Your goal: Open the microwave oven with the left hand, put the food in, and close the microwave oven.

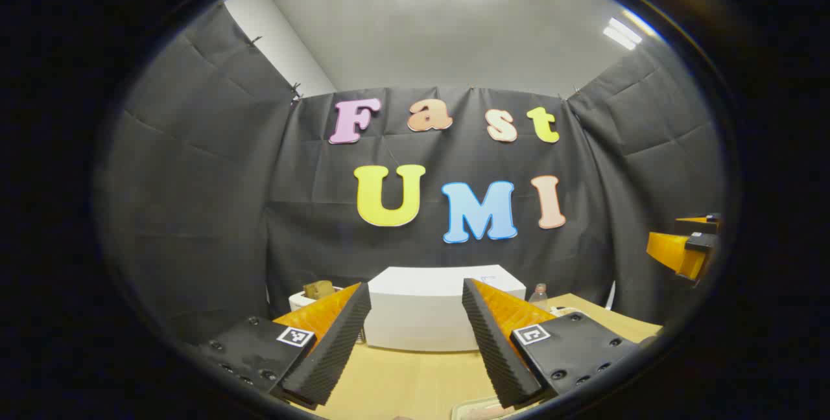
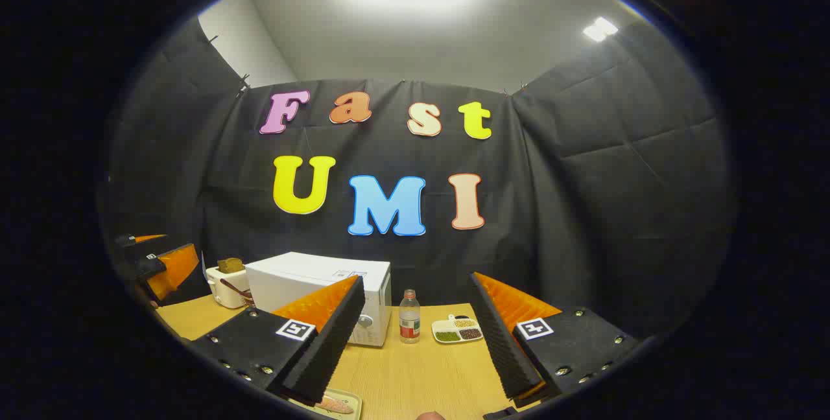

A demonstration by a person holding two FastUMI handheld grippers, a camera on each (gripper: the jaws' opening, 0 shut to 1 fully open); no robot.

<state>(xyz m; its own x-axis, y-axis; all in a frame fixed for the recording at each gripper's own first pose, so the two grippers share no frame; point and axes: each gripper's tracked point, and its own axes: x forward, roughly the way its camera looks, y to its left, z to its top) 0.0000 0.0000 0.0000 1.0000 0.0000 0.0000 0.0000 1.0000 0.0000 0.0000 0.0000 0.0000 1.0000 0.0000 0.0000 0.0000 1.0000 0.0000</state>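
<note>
The white microwave (image 1: 421,319) stands on the wooden table straight ahead of my left gripper (image 1: 415,287), which hovers open and holds nothing. In the right gripper view the microwave (image 2: 311,280) sits left of centre with its door shut and a knob on its front. My right gripper (image 2: 417,280) is also open with nothing between its fingers. A pale tray with pinkish food (image 2: 332,402) lies at the table's near edge, below the right gripper's left finger; the tray's edge (image 1: 483,410) also peeks under the left gripper. The other gripper (image 1: 687,248) shows orange at the far right.
A white toaster with bread (image 2: 227,282) stands left of the microwave. A small bottle (image 2: 408,316) and a divided dish of grains (image 2: 457,329) sit to its right. The left gripper (image 2: 162,264) hangs at the far left. Black cloth walls close in the table (image 2: 421,374).
</note>
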